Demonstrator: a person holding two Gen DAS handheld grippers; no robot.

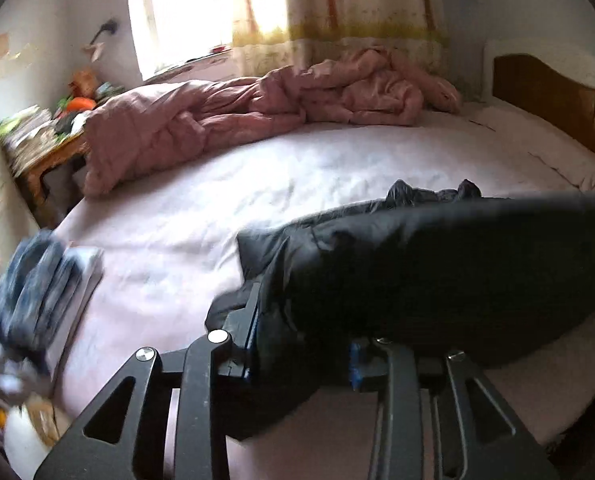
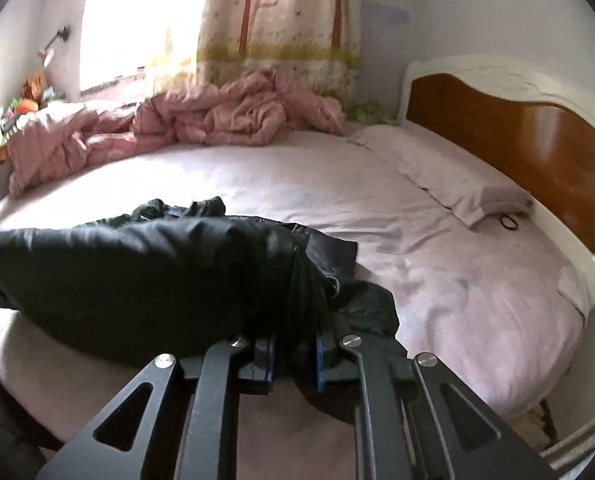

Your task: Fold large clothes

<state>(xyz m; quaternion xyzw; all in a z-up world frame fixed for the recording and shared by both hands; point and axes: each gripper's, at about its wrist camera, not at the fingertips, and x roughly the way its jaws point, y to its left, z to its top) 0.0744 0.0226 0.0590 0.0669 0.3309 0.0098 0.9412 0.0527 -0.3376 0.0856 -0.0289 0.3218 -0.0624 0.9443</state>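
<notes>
1. The bed (image 2: 337, 200), under a pale pink sheet, filled most of both views; its middle and the stretch toward the headboard (image 2: 517, 144) lay bare and open.
2. A rumpled pink duvet (image 1: 225, 120) was heaped along the far edge of the bed, under the curtain (image 2: 273, 20) and window, well apart from the work.
3. The black jacket (image 1: 437, 264) spanned the near part of the bed between the two tongs, its near edge lifted off the sheet while its far folds rested on the mattress.
4. A pillow (image 2: 449, 176) lay flat just beside the headboard, with a small dark loop (image 2: 508, 222) near its corner.
5. A stack of folded clothes (image 1: 45, 284), blue on top, sat at the bed's left edge, apart from the jacket.
6. A cluttered table (image 1: 45, 140) stood beyond the bed's far left corner.
7. The left tongs (image 1: 301, 356) were clamped on a thick bunch of the jacket's near edge.
8. The right tongs (image 2: 293, 354) stood nearly together, pinching a thin fold of the jacket's other end.
</notes>
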